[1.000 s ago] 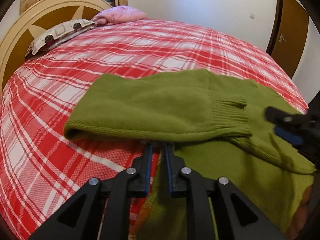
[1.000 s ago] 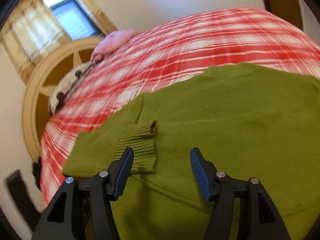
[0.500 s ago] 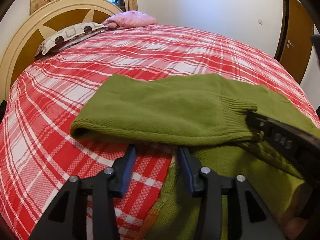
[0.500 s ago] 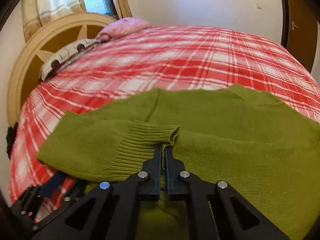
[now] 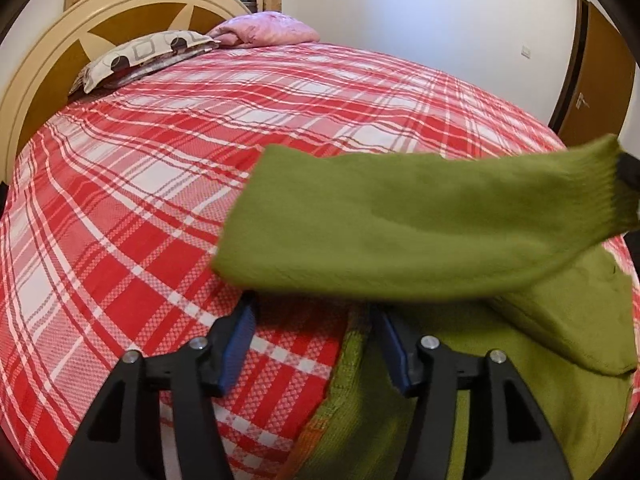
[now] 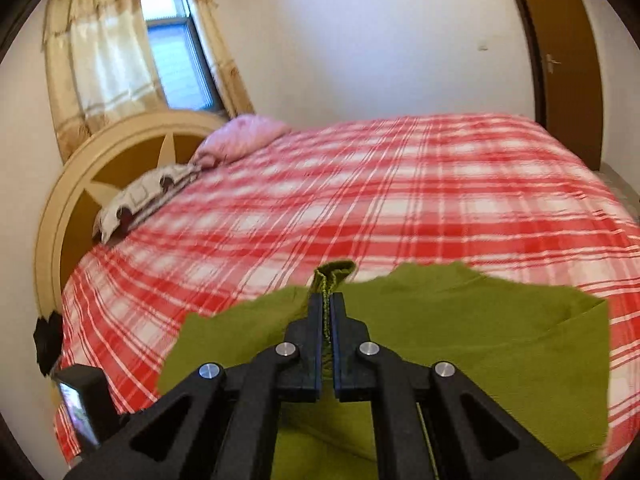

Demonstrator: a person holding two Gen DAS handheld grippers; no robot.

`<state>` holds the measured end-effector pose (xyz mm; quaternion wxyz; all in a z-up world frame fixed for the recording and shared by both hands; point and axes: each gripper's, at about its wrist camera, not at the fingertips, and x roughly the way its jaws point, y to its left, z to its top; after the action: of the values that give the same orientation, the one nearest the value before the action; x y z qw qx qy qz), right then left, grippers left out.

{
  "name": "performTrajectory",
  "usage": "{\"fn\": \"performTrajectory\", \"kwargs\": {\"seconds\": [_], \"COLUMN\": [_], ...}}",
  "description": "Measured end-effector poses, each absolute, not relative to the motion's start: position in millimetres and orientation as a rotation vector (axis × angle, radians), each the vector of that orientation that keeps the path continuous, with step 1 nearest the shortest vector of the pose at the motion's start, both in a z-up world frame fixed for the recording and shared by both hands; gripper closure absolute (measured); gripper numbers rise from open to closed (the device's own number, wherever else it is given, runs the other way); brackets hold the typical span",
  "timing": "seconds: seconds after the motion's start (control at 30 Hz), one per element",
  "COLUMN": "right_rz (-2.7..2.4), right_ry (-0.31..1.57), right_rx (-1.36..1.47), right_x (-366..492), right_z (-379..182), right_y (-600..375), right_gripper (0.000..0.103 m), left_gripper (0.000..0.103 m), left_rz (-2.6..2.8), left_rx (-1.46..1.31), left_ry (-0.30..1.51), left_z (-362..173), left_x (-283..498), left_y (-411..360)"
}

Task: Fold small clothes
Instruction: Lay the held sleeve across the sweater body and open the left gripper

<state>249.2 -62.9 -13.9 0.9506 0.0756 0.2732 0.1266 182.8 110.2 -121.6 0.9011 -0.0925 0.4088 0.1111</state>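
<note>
A green knit sweater (image 5: 500, 392) lies on the red plaid bed (image 5: 168, 184). Its sleeve (image 5: 420, 228) is lifted off the bed and stretches across the left wrist view, the ribbed cuff (image 5: 612, 196) at the right edge. My left gripper (image 5: 314, 320) is open and empty, low over the sweater's left edge, under the raised sleeve. My right gripper (image 6: 327, 308) is shut on the sleeve cuff (image 6: 334, 274), holding it above the sweater body (image 6: 480, 340). Part of the right gripper (image 5: 630, 168) shows at the cuff in the left wrist view.
A round cream and brown headboard (image 5: 80, 32) stands at the far left with a patterned pillow (image 5: 140, 58) and a pink pillow (image 5: 268, 32). A brown door (image 5: 596, 80) is at the right. A curtained window (image 6: 176, 64) is behind the headboard.
My left gripper opened and let go of the sweater edge. My right gripper closed on the sleeve cuff and lifted it up and to the right.
</note>
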Motion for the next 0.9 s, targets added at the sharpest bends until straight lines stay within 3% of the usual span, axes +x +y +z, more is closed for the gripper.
{"fn": "performTrajectory", "kwargs": {"seconds": [0.3,0.9], "right_rz": [0.103,-0.015], "right_ry": [0.423,0.511], "right_rx": [0.113,0.205], "right_x": [223.3,213.4], "right_z": [21.3,-23.2], "right_y": [-112.6,-190.0], "right_gripper": [0.1,0.1], "left_gripper": [0.041,0.038], "left_rz": [0.224,0.241], "left_rx": [-0.192,-0.122], "left_ry": [0.857,0.856], "left_z": [-118.3,-113.1], "left_x": [180.0,175.8], "left_y": [104.9,98.7]}}
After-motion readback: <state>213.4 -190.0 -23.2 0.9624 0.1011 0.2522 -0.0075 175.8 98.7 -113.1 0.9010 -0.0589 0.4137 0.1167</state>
